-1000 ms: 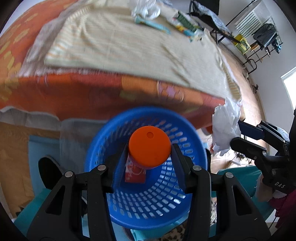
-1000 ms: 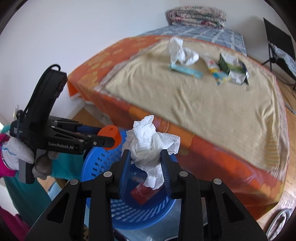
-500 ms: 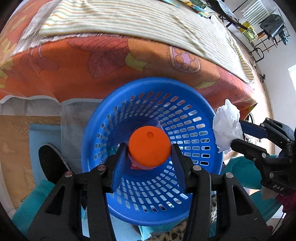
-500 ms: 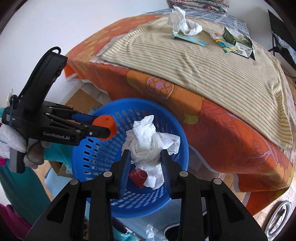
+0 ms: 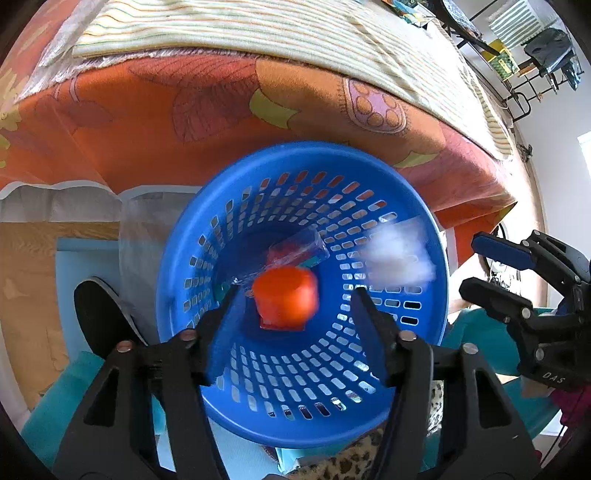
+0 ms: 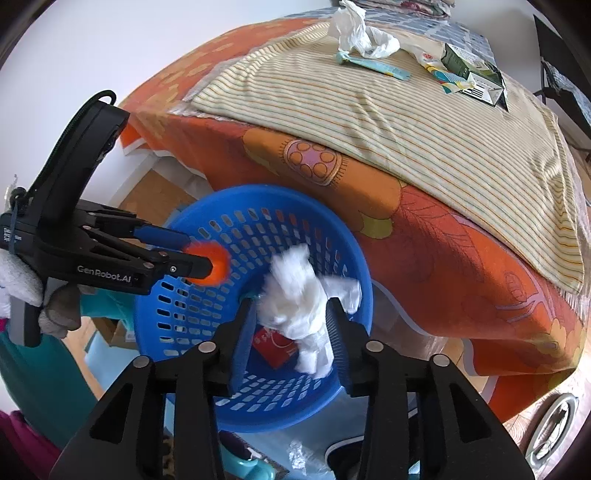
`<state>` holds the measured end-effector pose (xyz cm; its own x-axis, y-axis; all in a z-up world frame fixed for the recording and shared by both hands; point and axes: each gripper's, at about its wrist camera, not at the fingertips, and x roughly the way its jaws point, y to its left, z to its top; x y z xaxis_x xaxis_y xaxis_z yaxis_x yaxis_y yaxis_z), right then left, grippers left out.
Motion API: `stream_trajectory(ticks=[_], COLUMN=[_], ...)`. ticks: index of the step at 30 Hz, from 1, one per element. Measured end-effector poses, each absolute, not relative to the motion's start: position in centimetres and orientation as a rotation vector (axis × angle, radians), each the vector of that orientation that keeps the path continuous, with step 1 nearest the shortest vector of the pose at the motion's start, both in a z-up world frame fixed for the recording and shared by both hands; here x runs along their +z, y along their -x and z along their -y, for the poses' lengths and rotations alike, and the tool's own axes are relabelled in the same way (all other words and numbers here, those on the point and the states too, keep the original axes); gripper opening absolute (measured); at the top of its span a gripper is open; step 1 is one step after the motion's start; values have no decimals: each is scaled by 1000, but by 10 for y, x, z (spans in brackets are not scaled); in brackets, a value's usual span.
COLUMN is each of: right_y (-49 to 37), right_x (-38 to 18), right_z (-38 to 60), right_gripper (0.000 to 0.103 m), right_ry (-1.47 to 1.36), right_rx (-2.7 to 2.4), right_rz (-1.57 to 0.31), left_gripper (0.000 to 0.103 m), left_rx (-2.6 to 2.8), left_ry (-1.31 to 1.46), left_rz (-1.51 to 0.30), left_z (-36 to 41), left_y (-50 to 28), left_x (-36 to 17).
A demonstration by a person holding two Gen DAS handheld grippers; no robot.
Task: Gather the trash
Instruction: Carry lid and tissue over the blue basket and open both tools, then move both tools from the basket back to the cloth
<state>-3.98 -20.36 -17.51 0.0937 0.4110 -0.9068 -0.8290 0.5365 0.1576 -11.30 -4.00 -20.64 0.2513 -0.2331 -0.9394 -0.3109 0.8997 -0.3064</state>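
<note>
The orange cap (image 5: 285, 298) and the white tissue (image 5: 397, 256) are motion-blurred over the blue basket (image 5: 192, 236). The cap hides part of a red packet (image 6: 275, 345) on the basket's floor. The wrappers (image 5: 402, 7) at the bed's far edge are cut off by the left-wrist view's top.

Both views are fisheye cameras mounted behind a gripper's fingers, looking steeply down from close above. The left wrist view centres on the blue basket (image 5: 436, 266), with the bed (image 5: 221, 96) across the top of the frame. The right wrist view holds the same basket (image 6: 364, 291) lower centre and the bed (image 6: 461, 258) from the upper middle down the right. Each shows the other gripper at its edge.
</note>
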Motion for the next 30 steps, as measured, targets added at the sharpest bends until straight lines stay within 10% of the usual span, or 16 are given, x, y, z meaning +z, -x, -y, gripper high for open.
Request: stream_trajectory(ticks=[30], right_y=[12], right_x=[-145], right_z=[208], right_gripper=[49], right_ry=[344], right_rx=[932], right_rz=[-1092], left_gripper=[61], left_rx=[99], left_ry=[461], left_rz=[-1228], left_z=[29], left_y=[90], left_x=[-166])
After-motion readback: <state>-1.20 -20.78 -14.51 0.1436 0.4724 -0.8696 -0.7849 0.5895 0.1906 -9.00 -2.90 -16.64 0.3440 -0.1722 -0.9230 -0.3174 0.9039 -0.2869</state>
